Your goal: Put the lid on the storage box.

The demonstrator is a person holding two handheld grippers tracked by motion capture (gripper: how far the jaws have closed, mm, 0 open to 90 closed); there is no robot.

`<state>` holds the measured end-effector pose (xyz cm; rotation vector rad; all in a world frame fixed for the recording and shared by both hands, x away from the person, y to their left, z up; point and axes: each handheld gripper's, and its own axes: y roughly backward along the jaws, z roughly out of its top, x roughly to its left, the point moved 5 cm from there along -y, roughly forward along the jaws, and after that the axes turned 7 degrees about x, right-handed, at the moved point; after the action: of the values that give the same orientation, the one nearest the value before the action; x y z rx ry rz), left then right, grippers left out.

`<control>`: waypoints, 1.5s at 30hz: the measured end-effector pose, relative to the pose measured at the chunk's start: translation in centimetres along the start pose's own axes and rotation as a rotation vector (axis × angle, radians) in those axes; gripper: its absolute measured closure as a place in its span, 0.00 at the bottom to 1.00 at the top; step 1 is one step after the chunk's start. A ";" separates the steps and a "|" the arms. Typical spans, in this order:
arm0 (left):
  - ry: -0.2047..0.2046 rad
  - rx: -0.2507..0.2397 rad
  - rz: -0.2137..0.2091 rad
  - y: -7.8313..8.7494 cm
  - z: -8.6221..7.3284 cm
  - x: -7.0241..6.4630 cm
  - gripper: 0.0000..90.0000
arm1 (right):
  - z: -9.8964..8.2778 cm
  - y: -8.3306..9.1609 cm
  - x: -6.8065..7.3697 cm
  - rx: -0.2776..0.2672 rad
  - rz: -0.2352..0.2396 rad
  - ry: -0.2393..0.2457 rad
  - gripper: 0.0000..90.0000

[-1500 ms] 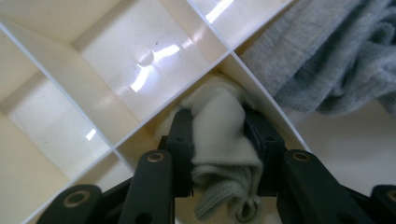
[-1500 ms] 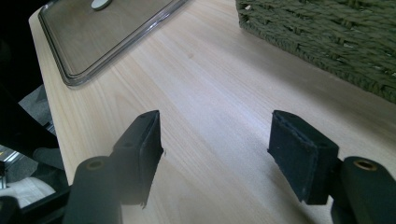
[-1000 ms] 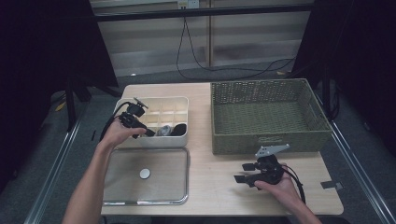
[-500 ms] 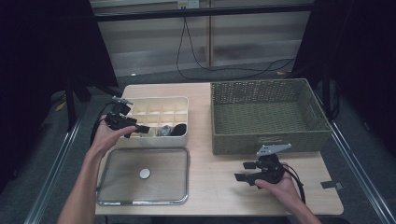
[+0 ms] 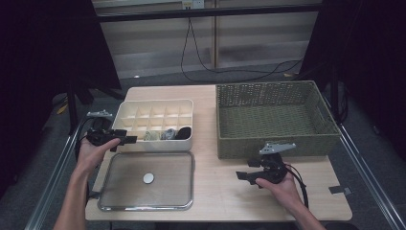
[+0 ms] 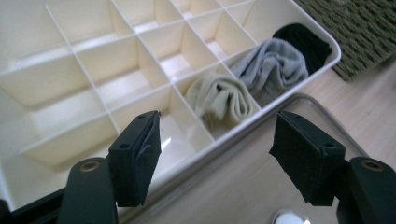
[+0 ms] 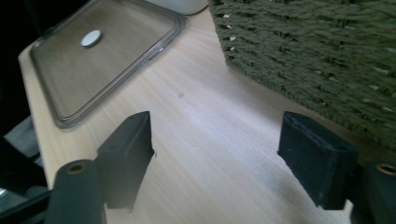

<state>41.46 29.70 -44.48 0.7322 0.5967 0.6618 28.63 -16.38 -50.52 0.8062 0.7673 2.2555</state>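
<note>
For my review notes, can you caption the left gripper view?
Open left gripper above the divided cream organizer, with beige, grey and black rolled socks in one row.

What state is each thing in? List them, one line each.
Divided box: uncovered, most compartments empty.
Beige sock: rolled, in a front compartment.
Grey sock: rolled, in the next compartment.
Black sock: tucked in the corner compartment.
Clear lid: off, flat on the table.
Woven basket: empty.
Left tongs: open, nothing between them.
Right tongs: open, nothing between them.
</note>
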 end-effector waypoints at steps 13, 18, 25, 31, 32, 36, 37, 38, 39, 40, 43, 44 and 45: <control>0.050 -0.038 0.015 1.6 -5.0 0.2 0.36 | 2.3 -2.2 2.4 0.021 0.043 0.029 0.36; 0.056 -0.035 0.004 1.7 -6.9 -0.4 0.39 | 3.3 -3.8 3.4 0.072 0.052 0.047 0.38; 0.097 -0.031 0.022 2.3 -9.4 -0.2 0.43 | 4.2 -5.8 4.5 0.075 0.091 0.040 0.43; 0.101 -0.023 0.031 3.1 -11.1 -0.4 0.44 | 5.5 -6.8 5.3 0.070 0.076 0.062 0.47; 0.100 -0.013 0.043 3.2 -11.4 -0.4 0.44 | 5.6 -7.0 5.3 0.071 0.074 0.062 0.48; 0.129 -0.011 0.068 3.7 -12.7 0.1 0.44 | 5.8 -8.1 5.4 0.078 0.072 0.067 0.51; 0.129 -0.011 0.068 3.7 -12.7 0.1 0.44 | 5.8 -8.1 5.4 0.078 0.072 0.067 0.51; 0.139 -0.001 0.069 3.7 -13.2 0.3 0.44 | 5.9 -8.7 5.5 0.089 0.061 0.073 0.52; 0.151 0.007 0.078 3.7 -13.5 0.4 0.45 | 5.9 -8.9 5.6 0.094 0.061 0.073 0.52; 0.161 0.018 0.078 3.5 -13.8 0.4 0.46 | 5.9 -9.2 5.7 0.101 0.066 0.074 0.53; 0.169 0.012 0.077 3.6 -14.7 0.6 0.47 | 6.2 -9.9 6.0 0.113 0.065 0.081 0.54; 0.175 0.016 0.074 3.6 -14.9 0.6 0.48 | 6.4 -10.2 6.0 0.114 0.066 0.080 0.55; 0.186 0.016 0.076 3.5 -15.3 0.7 0.48 | 6.4 -10.4 6.0 0.118 0.067 0.074 0.56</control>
<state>30.21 38.39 -51.22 0.7153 0.7483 0.8016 32.95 -3.54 -51.40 0.8181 0.9283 2.3281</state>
